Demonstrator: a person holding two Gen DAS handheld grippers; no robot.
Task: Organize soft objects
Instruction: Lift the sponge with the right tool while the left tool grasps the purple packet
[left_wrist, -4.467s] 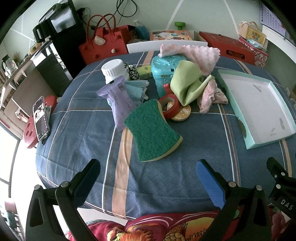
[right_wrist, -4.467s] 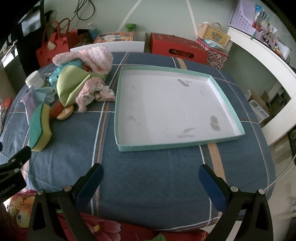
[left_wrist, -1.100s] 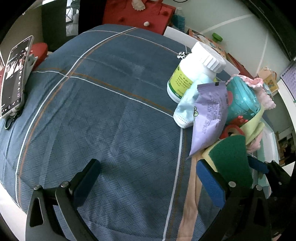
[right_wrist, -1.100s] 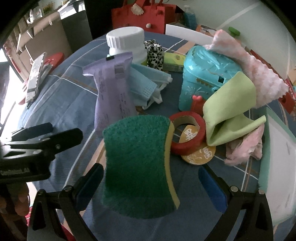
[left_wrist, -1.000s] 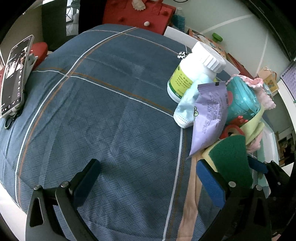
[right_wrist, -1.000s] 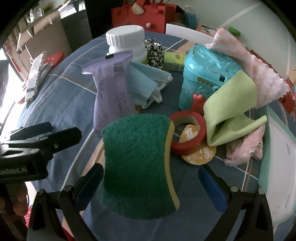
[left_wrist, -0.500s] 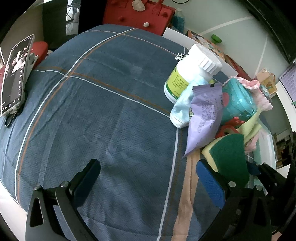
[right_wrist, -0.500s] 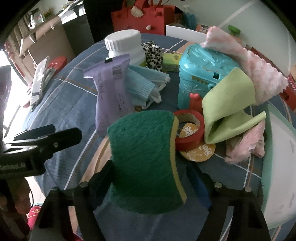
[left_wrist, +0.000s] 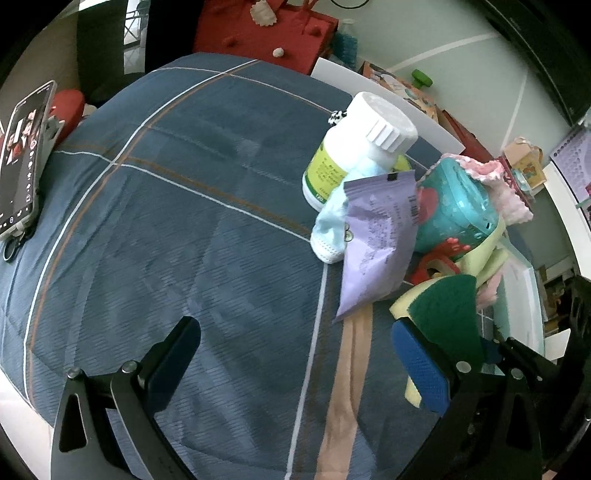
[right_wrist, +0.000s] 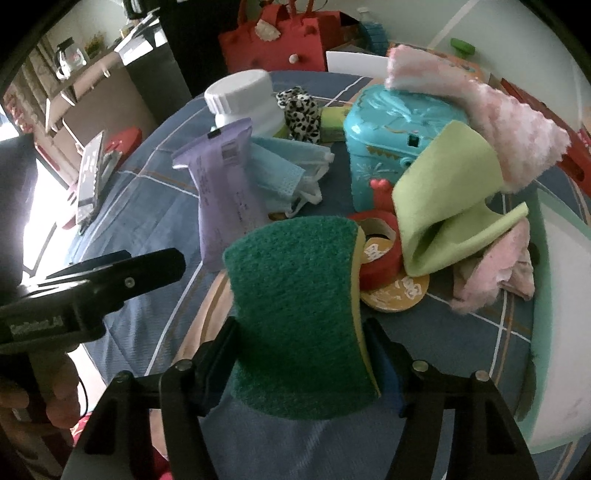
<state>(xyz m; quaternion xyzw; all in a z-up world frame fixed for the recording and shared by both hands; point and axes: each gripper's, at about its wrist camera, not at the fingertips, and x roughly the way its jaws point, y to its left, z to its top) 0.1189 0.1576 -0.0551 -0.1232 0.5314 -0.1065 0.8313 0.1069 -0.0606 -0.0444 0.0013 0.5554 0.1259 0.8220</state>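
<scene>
My right gripper (right_wrist: 301, 354) is shut on a green and yellow sponge (right_wrist: 295, 306), holding its near end just above the blue tablecloth; the sponge also shows in the left wrist view (left_wrist: 443, 314). Behind it lie a green cloth (right_wrist: 447, 206), a fluffy pink cloth (right_wrist: 491, 118) draped over a teal box (right_wrist: 391, 147), a crumpled pink rag (right_wrist: 495, 273), blue face masks (right_wrist: 288, 173) and a leopard scrunchie (right_wrist: 301, 110). My left gripper (left_wrist: 295, 354) is open and empty over bare tablecloth, left of the pile.
A purple pouch (right_wrist: 225, 192), a white pill bottle (right_wrist: 247, 99), a red tape roll (right_wrist: 384, 254) and a round yellow disc (right_wrist: 397, 291) sit in the pile. A teal-rimmed white tray (right_wrist: 554, 295) lies at the right. A phone (left_wrist: 22, 158) rests at the table's left edge.
My right gripper's fingers have closed in on the sponge and gripped it, and the sponge has tipped up slightly. My left gripper has stayed open and shifted a little.
</scene>
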